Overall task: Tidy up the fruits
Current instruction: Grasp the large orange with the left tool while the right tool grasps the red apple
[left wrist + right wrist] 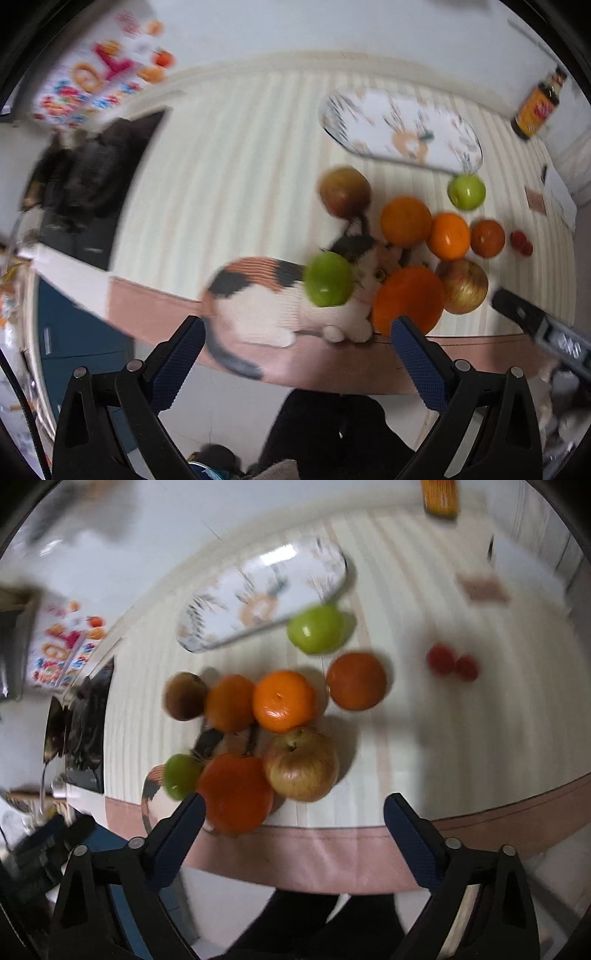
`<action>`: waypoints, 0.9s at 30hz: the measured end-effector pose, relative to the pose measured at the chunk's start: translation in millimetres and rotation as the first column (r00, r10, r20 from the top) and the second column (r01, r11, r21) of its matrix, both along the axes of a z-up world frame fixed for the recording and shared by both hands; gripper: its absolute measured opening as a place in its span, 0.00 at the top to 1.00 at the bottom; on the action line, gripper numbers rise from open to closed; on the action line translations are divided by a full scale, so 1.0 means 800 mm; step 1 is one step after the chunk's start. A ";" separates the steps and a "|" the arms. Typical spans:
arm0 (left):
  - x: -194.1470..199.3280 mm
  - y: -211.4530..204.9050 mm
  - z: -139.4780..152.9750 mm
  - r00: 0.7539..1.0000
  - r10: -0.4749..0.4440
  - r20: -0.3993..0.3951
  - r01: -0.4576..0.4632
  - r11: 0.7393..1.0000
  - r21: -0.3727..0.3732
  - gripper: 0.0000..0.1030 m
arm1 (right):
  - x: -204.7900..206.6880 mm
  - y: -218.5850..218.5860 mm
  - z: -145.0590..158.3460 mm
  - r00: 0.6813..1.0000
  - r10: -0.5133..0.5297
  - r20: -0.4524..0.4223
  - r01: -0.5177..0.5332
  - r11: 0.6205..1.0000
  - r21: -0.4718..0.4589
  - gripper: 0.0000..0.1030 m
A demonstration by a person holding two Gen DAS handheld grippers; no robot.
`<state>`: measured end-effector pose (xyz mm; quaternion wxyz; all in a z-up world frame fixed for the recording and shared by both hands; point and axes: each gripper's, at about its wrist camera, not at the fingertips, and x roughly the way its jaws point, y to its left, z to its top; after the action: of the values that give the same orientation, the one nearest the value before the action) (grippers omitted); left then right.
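Blurring tray (pixel 258 594) print beyond reading

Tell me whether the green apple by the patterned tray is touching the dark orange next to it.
Apart. The right wrist view shows a strip of striped cloth between the green apple and the dark orange.

My left claw (pixel 297 332) is black plastic: two angled fingers (pixel 177 354) faced with dark blue, finely textured pads, hinged on triangular linkage arms fastened with round silver pins. My right claw (pixel 293 808) is built the same, its blue-padded fingers (pixel 406 834) on black arms with identical silver pins. Behind both claws, my legs are clad in dark, near-black trousers (pixel 332 428). A thin black cable runs along the left claw's outer edge.
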<state>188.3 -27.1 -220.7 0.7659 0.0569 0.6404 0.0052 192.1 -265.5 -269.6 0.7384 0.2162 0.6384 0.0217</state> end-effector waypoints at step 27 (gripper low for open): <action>0.054 -0.143 -0.134 0.819 -0.528 -0.224 0.508 0.849 -0.142 0.25 | -0.006 -0.015 -0.096 0.979 -0.100 -0.175 0.099 0.995 -0.011 0.31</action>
<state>231.6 -141.3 -328.2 0.6512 0.2001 0.6934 -0.2347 187.5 -277.8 -346.3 0.6796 0.2482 0.6894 -0.0349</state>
